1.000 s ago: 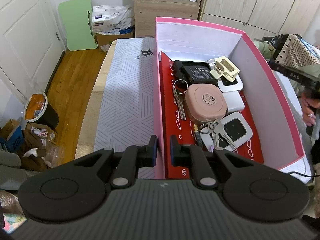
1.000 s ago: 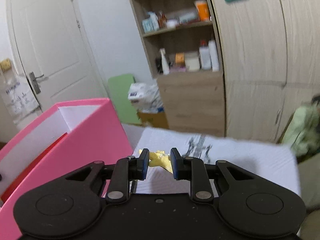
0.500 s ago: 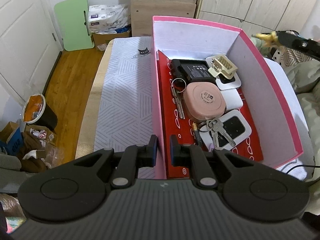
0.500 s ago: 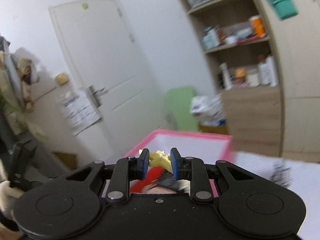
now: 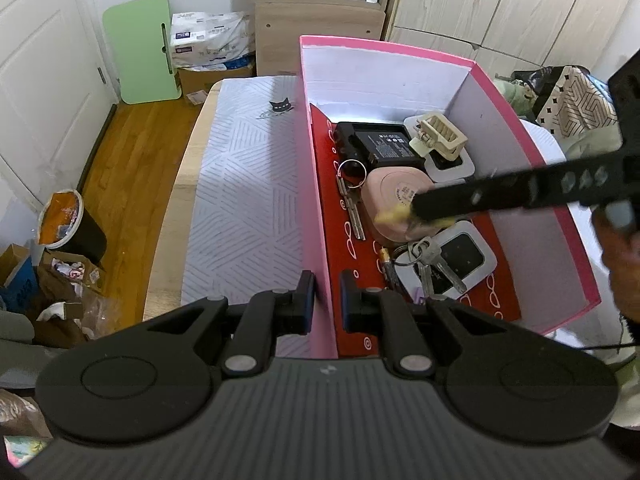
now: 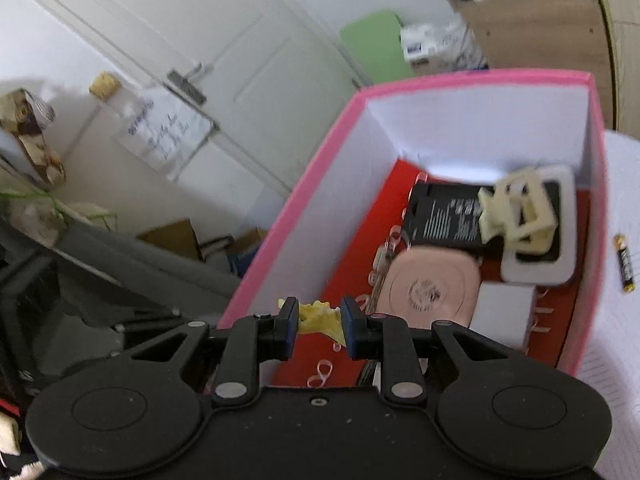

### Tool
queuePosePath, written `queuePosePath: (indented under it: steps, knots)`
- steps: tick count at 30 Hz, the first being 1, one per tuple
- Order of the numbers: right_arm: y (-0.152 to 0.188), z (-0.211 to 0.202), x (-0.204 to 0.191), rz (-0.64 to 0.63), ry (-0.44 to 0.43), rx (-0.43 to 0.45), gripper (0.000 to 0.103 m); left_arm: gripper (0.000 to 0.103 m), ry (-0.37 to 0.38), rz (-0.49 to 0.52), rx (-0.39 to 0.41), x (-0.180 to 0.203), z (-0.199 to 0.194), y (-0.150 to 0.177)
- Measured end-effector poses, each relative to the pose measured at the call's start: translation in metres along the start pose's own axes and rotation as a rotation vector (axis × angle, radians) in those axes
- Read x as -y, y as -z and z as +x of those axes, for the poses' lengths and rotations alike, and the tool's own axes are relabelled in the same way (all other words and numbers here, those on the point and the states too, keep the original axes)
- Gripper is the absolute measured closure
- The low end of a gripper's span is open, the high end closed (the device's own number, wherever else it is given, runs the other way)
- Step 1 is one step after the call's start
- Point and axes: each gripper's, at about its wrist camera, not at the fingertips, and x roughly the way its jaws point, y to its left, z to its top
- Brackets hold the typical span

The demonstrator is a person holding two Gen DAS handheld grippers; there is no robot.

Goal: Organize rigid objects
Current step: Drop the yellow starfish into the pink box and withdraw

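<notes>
My left gripper (image 5: 326,300) is shut on the left wall of the pink box (image 5: 380,76) near its front corner. Inside lie a black battery pack (image 5: 384,146), a beige claw clip (image 5: 440,136), a pink rounded case (image 5: 394,192), keys (image 5: 430,258) and a white device with a dark screen (image 5: 466,256). My right gripper (image 6: 319,318) is shut on a small yellow piece (image 6: 318,320) and hangs over the box's red floor, above the pink case (image 6: 432,284). In the left wrist view it reaches in from the right, the yellow piece (image 5: 394,214) at its tip.
An AA battery (image 6: 623,264) lies on the patterned cloth right of the box. A green folding board (image 5: 140,48), a paper-towel pack and a wooden shelf unit stand at the back. A bin (image 5: 66,224) and cardboard boxes sit on the floor at left.
My right gripper has swung with the yellow piece from beside the box to over its inside, tilting downward. My left gripper has kept its hold on the wall and stayed put.
</notes>
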Motion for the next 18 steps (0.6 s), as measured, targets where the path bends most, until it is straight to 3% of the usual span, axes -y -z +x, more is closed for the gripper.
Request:
queuePosePath:
  steps: [4,8,15,18]
  knots:
    - [0.004,0.012,-0.004,-0.012,0.036,-0.047,0.074,0.093,0.002,0.001,0.0,0.0,-0.001,0.0]
    - [0.0,0.01,-0.009,-0.021,0.014,-0.055,0.069,0.093,0.008,-0.005,0.005,-0.001,-0.001,0.0]
    - [0.006,-0.052,-0.011,-0.085,-0.02,0.075,0.069,0.093,0.02,-0.017,0.006,-0.003,-0.001,-0.002]
    - [0.014,-0.087,0.0,-0.115,0.04,0.162,0.069,0.093,0.019,-0.012,0.009,-0.003,-0.002,-0.001]
